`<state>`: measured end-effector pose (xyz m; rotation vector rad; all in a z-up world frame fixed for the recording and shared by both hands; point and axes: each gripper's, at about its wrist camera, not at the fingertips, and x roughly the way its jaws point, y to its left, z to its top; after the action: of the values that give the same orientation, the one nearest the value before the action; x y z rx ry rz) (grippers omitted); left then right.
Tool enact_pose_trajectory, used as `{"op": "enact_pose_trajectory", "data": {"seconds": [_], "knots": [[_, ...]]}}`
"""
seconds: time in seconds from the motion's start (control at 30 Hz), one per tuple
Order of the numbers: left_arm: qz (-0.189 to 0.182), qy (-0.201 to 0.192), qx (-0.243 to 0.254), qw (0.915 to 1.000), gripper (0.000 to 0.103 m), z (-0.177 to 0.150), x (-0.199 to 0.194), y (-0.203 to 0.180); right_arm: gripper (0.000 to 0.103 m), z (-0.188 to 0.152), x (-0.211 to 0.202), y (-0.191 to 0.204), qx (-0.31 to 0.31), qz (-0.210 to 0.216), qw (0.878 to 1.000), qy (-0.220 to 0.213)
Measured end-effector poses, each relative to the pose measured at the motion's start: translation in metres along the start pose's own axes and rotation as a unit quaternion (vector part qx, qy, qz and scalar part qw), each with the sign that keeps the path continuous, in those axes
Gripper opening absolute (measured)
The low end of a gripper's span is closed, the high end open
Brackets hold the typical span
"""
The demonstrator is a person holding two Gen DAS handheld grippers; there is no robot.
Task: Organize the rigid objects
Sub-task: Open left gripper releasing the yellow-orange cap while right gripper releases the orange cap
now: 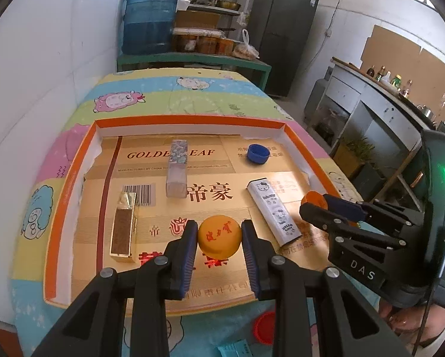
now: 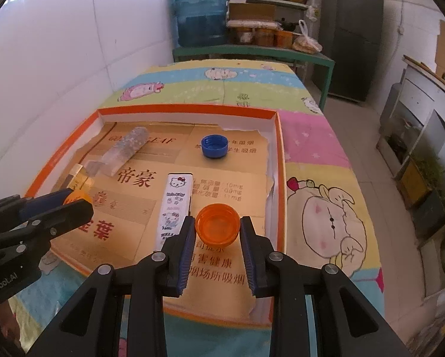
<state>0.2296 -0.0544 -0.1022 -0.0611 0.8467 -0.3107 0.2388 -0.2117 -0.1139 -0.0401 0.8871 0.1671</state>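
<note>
My left gripper point(image 1: 219, 238) is shut on a yellow-orange bottle cap point(image 1: 219, 236) with red characters, held over the orange-rimmed tray point(image 1: 189, 119) near its front. My right gripper point(image 2: 218, 227) is shut on a translucent orange cap point(image 2: 218, 221), hollow side up, above the tray's front right part. In the left wrist view the right gripper point(image 1: 314, 203) stands at the right with the orange cap point(image 1: 311, 198) at its tips. In the tray lie a blue cap point(image 1: 258, 153), a white cartoon-cat box point(image 1: 274, 214), a gold box point(image 1: 124, 226) and a patterned box point(image 1: 177, 168).
The tray is lined with tan cardboard and lies on a table under a pastel cartoon cloth point(image 2: 326, 217). A red cap point(image 1: 264, 327) and a small teal packet point(image 1: 234, 349) lie on the cloth in front of the tray. A blue water jug point(image 1: 151, 17) stands behind.
</note>
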Motion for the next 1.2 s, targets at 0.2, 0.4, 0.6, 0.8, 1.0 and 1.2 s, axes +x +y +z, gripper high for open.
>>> {"op": "enact_pose_trajectory", "data": {"seconds": [0.2,0.4,0.6,0.8,1.0,1.2], "knots": [[0.010,0.009,0.005,0.9999,0.031,-0.001,0.009,0.000,0.031,0.005,0.011,-0.002,-0.004,0.007,1.000,0.011],[0.016,0.019,0.007,0.9997,0.030,-0.003,0.018,0.000,0.031,0.004,0.019,-0.001,-0.010,0.007,1.000,0.023],[0.008,0.028,0.001,0.9996,0.031,-0.004,0.028,0.005,0.031,0.005,0.022,0.003,-0.021,0.004,0.999,0.026],[0.012,0.026,0.002,0.9996,0.031,-0.004,0.028,0.008,0.031,0.007,0.024,0.007,-0.032,-0.001,0.999,0.025],[0.012,0.022,-0.001,0.9997,0.047,-0.005,0.026,0.009,0.035,0.007,0.024,0.008,-0.037,-0.010,0.999,0.025],[0.009,0.011,-0.001,0.9999,0.048,-0.004,0.017,0.009,0.038,0.007,0.019,0.006,-0.032,-0.010,0.999,0.021]]}}
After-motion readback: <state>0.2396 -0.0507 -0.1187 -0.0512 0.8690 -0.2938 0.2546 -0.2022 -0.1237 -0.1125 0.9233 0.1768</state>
